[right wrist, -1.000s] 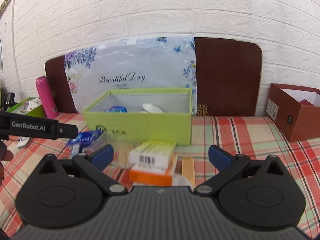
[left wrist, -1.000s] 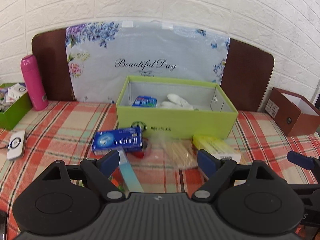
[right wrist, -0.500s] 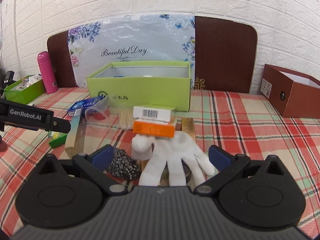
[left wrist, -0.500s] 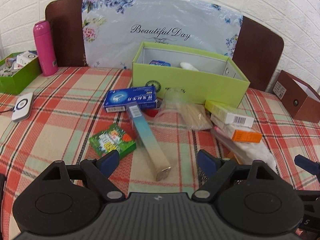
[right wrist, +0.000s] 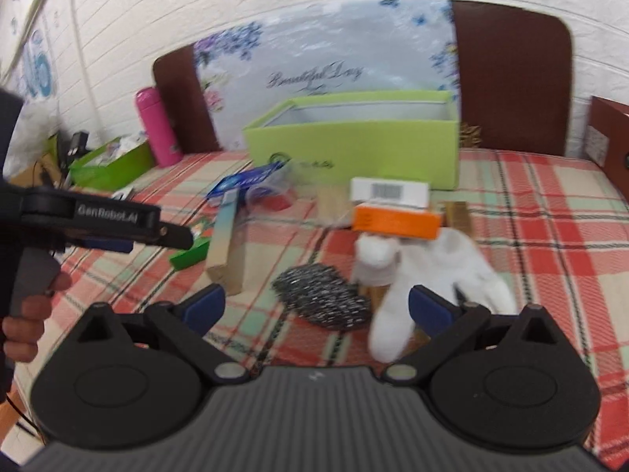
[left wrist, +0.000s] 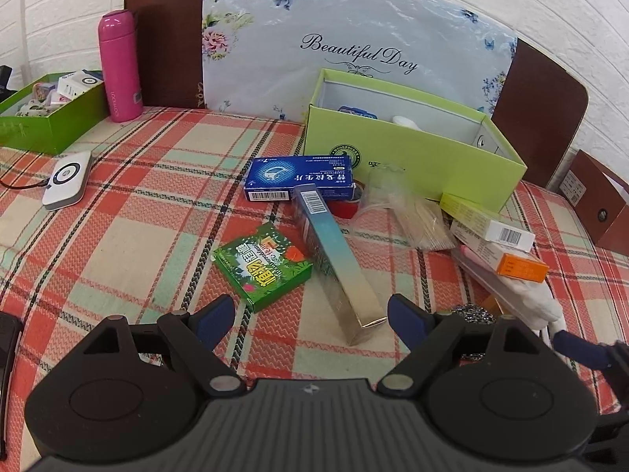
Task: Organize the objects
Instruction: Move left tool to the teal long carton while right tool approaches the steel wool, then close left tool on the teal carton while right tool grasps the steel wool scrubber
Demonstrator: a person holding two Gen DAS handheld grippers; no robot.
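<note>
Both grippers hang above the table [left wrist: 118, 212] with jaws apart and nothing held. The left gripper [left wrist: 310, 320] faces a long box [left wrist: 334, 259] lying beside a green packet [left wrist: 263, 265]. The right gripper [right wrist: 316, 306] is over a scourer [right wrist: 322, 299] and white glove [right wrist: 432, 267]. The green box [left wrist: 412, 157] stands behind them.

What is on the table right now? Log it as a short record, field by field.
surface: plaid tablecloth
open container: light green box, some items inside
loose items: blue box, long box, green packet, white glove, metal scrubber
back left: pink bottle
left gripper: open, holding nothing
right gripper: open, holding nothing
</note>
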